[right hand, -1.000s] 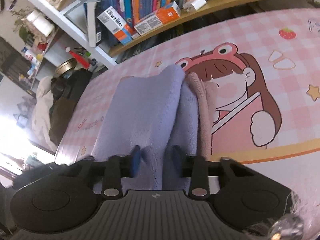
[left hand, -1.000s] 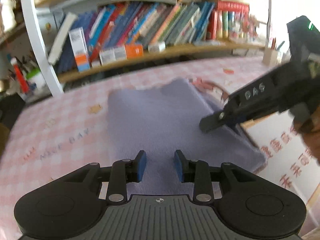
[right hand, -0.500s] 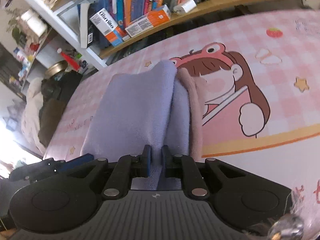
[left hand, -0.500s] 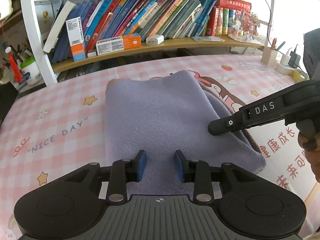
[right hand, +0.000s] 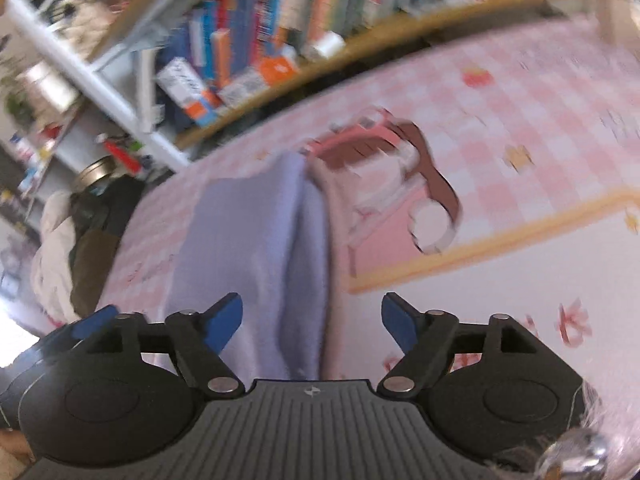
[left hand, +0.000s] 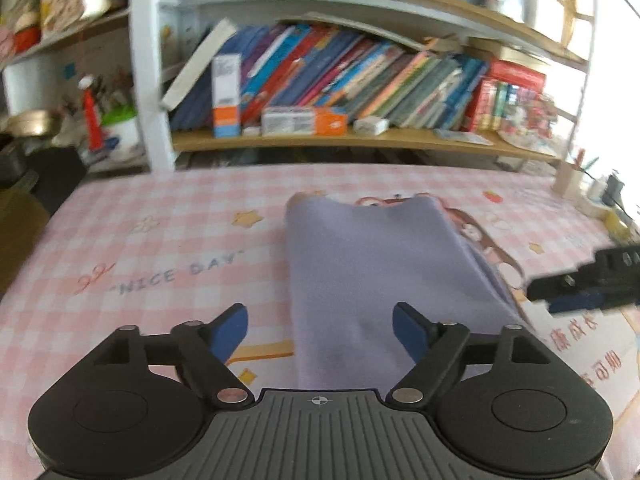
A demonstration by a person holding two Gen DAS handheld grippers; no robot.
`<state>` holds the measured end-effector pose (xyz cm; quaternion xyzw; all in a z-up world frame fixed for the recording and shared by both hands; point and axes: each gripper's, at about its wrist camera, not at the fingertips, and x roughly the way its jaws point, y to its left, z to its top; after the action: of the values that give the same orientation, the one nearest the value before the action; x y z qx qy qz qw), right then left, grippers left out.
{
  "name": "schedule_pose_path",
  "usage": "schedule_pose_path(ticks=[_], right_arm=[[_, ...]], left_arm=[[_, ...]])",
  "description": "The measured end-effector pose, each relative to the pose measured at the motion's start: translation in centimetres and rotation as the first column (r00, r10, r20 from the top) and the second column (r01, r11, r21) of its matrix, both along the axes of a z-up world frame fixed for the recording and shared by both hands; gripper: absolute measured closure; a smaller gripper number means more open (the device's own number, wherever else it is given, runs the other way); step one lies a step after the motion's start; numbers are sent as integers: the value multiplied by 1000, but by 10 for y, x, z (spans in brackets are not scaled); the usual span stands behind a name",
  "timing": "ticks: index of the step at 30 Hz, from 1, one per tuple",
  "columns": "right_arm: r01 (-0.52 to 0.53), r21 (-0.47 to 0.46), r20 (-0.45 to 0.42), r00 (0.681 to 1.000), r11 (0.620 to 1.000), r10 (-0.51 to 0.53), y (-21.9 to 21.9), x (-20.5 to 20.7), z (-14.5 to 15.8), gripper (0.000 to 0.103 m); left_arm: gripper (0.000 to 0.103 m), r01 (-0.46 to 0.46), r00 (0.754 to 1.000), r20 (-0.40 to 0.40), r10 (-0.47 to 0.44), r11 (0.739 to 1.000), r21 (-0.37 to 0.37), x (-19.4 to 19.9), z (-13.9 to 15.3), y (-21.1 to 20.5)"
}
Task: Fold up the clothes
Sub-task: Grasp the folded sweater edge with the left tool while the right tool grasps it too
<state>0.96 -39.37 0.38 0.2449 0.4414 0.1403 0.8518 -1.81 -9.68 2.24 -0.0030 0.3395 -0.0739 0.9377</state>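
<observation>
Lying folded on the pink checked tablecloth [left hand: 120, 240], the soft lavender fleece garment [left hand: 380, 272] already formed a long, narrow rectangle, so the main folds looked done. From the right wrist view its layers [right hand: 256, 240] were doubled along a crease, with a strip of pinkish lining showing at the right edge. What remained, as a judgement, was perhaps one more fold across its length or a final tidying; nothing in view settled which.

The left gripper [left hand: 320, 330] had just been opening, and its blue-padded fingers stood wide apart above the near end of the cloth, pressing on nothing. The right gripper [right hand: 312, 322] had likewise just spread its fingers, with the folded edge lying between them but unclamped. Its dark tip also showed at the right margin of the left wrist view.

The garment's long axis ran away from both cameras, from the near edge of the table toward the wooden bookshelf of leaning coloured books [left hand: 340, 80], with its far short end pointing at the shelf.
</observation>
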Motion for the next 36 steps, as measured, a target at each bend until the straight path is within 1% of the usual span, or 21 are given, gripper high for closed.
schedule_pose_path(ticks=[1,2,3,5,6,8,12,14,17,19,24,25,26,27,30,31,32,33,34,35,36], right_arm=[[13,9,-28,1000,1000,-13,-2,1,-4,26],[20,18,-47,999,1000,-19,-3,1,-7,26],[24,26,-61,998,999,-22,-3,1,-9,26],[23,32,-65,998,999,-21,-1,-1,-10,26],[23,32,-65,998,999,-21,0,-1,-10,26],[26,20,-60,998,999,-25,3,-3,-8,25],[34,-6,-49,998,999,-34,8,-5,-5,23],[37,-7,-54,998,999,-37,9,-6,-7,23],[44,6,-71,997,999,-43,10,-7,-12,23],[45,32,-82,996,998,-42,11,-7,-15,23],[34,98,-112,993,995,-23,18,0,-23,27],[32,109,-119,993,994,-18,20,1,-24,30],[31,119,-124,992,992,-16,23,4,-25,36],[36,120,-130,991,992,-20,25,6,-27,36],[58,132,-129,991,990,-41,27,11,-29,41],[65,138,-127,991,988,-48,27,13,-30,42],[72,148,-129,990,986,-53,27,15,-31,48],[79,153,-135,989,985,-58,27,17,-32,53],[86,158,-141,988,984,-63,27,19,-34,58],[88,158,-142,988,984,-65,28,20,-34,61],[78,141,-130,990,987,-59,31,20,-31,63]], left_arm=[[18,-10,1000,-20,9,1000,-22,4,-1,5],[18,-16,999,-49,13,998,-60,10,-4,11],[18,-27,998,-61,21,995,-95,13,-5,16],[18,-50,996,-85,36,985,-165,18,-8,27],[18,-58,995,-90,42,981,-186,19,-9,30],[18,-70,994,-101,50,974,-216,22,-11,35],[17,-66,993,-107,43,972,-224,23,-14,37],[16,-57,993,-114,32,972,-226,24,-16,37],[16,-46,991,-130,13,966,-253,25,-21,41],[17,-46,989,-147,2,954,-296,28,-27,47],[17,-63,976,-218,-31,909,-412,47,-45,58],[17,-64,972,-229,-41,900,-431,51,-48,60],[18,-67,970,-239,-45,896,-439,54,-51,60],[18,-67,969,-243,-48,893,-445,56,-53,60],[19,-67,965,-255,-60,884,-463,61,-56,59],[21,-65,964,-259,-67,880,-471,63,-56,58],[26,-64,962,-263,-75,874,-482,65,-57,57],[39,-64,958,-273,-87,862,-502,67,-58,56],[47,-74,956,-279,-86,854,-515,69,-58,54],[47,-83,955,-286,-85,845,-528,70,-58,53],[49,-75,957,-279,-82,858,-508,70,-55,49]])
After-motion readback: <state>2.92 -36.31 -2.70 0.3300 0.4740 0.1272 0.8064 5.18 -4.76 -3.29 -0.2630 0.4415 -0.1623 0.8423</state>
